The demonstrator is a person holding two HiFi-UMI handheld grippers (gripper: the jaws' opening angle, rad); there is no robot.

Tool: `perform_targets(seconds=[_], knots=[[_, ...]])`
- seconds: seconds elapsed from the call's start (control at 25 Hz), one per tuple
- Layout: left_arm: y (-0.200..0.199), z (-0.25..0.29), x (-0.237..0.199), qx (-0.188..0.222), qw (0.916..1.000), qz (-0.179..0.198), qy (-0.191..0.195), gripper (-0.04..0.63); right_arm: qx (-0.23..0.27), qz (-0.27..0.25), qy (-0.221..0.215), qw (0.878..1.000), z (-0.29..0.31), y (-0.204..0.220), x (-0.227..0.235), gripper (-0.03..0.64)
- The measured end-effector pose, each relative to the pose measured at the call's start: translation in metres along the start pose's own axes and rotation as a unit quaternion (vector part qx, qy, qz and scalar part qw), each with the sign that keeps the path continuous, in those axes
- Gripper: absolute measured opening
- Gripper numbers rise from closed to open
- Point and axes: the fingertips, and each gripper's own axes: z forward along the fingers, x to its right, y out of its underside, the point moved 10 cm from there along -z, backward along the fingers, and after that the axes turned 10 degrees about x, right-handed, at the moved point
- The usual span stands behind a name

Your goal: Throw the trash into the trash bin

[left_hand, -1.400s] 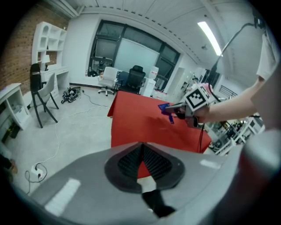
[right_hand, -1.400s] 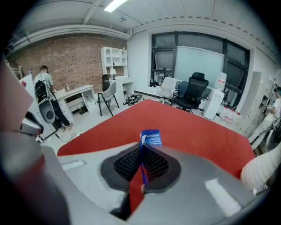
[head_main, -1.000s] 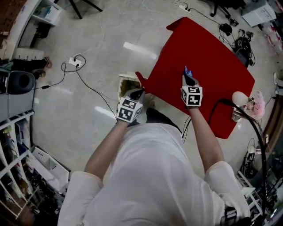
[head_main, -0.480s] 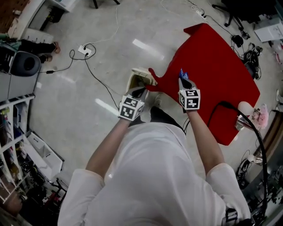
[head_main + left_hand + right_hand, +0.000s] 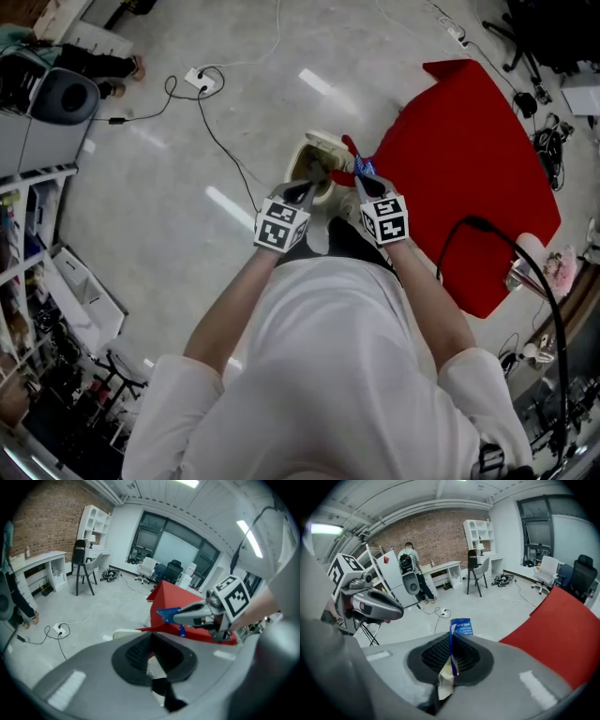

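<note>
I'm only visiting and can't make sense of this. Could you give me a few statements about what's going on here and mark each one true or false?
1. The right gripper is shut on a blue wrapper. True.
2. The left gripper is carrying a piece of trash too. False: its jaws stand apart with nothing between them.
3. The trash bin stands on top of the red table. False: the bin is on the floor, next to the table's corner.
4. A power strip with cables lies on the floor. True.
5. The wrapper is inside the bin. False: it is clamped in the right gripper.
</note>
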Motion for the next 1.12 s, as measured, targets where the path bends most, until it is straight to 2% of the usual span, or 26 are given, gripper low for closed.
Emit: perform_targets(seconds=[0.16,0.28,0.36,0.68,0.92,1.12], knots=[[0.014,-0.015,-0.018,-0.001,0.9998,-0.014,-0.011,0.005,-0.005,0.005,-0.055,0.998,0.021,0.004,-0.037,0.002],[0.025,-0.025,-0.028,-0.003,0.9995,-0.025,-0.016,0.005,-0.006,0.028,-0.099,0.995,0.034,0.01,-0.055,0.002],[0.033,-0.03,-0.035,-0.006,0.9993,-0.03,-0.019,0.005,-0.009,0.037,-0.11,0.993,0.04,0.017,-0.061,0.002],[0.061,-0.032,-0.07,-0.018,0.9982,-0.049,-0.031,0.005,-0.026,0.052,-0.106,0.993,0.067,0.036,-0.061,0.002],[0.08,-0.015,-0.094,-0.018,0.9973,-0.065,-0.03,0.005,-0.039,0.085,-0.102,0.99,0.101,0.063,-0.053,0.002],[0.103,0.005,-0.116,-0.009,0.9964,-0.076,-0.036,0.005,-0.052,0.084,-0.093,0.991,0.142,0.091,-0.057,0.002]])
